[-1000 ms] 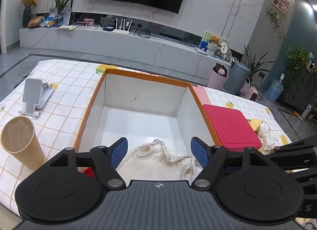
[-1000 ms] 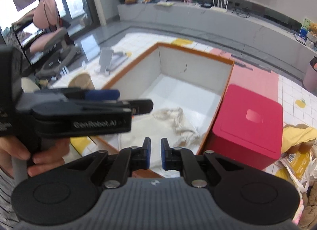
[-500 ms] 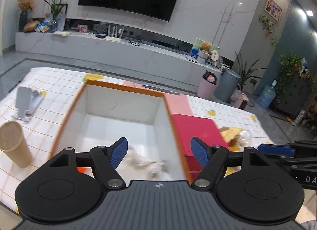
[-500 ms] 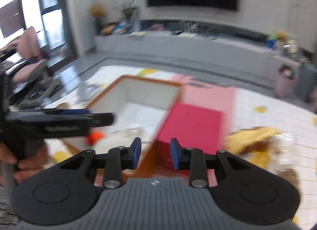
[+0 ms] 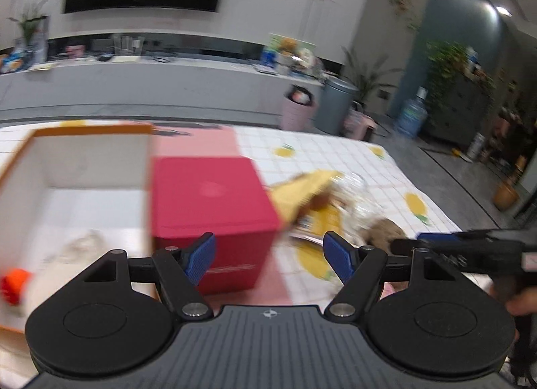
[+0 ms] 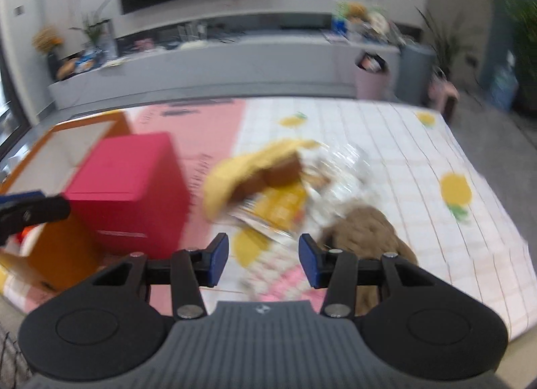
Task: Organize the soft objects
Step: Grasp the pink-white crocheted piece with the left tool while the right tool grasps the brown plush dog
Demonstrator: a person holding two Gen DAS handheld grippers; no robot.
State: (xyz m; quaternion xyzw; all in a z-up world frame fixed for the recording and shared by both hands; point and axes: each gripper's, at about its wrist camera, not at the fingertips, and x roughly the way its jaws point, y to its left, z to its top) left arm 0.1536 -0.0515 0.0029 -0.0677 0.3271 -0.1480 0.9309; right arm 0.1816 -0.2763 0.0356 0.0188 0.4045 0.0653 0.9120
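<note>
An orange-rimmed white box (image 5: 90,161) holds a cream cloth (image 5: 63,255) and a small orange-red item (image 5: 13,285). Right of it lies a pile of soft things: a yellow cloth (image 6: 255,167), a brown plush (image 6: 365,231), a pink-white fabric (image 6: 285,275) and clear plastic wrap (image 6: 342,161). My left gripper (image 5: 270,256) is open and empty, above the red box (image 5: 211,201). My right gripper (image 6: 263,260) is open and empty, just above the pile's near edge; the brown plush is beside its right finger. Both views are blurred.
The red box stands against the white box's right wall, also in the right wrist view (image 6: 134,187). A pink sheet (image 6: 198,124) lies behind it. The checked tablecloth (image 6: 402,141) with yellow fruit prints extends to the right. The table's near edge is close below both grippers.
Both grippers swung right, away from the white box toward the pile. My right gripper went from nearly shut to wide open. The cream cloth stays in the box.
</note>
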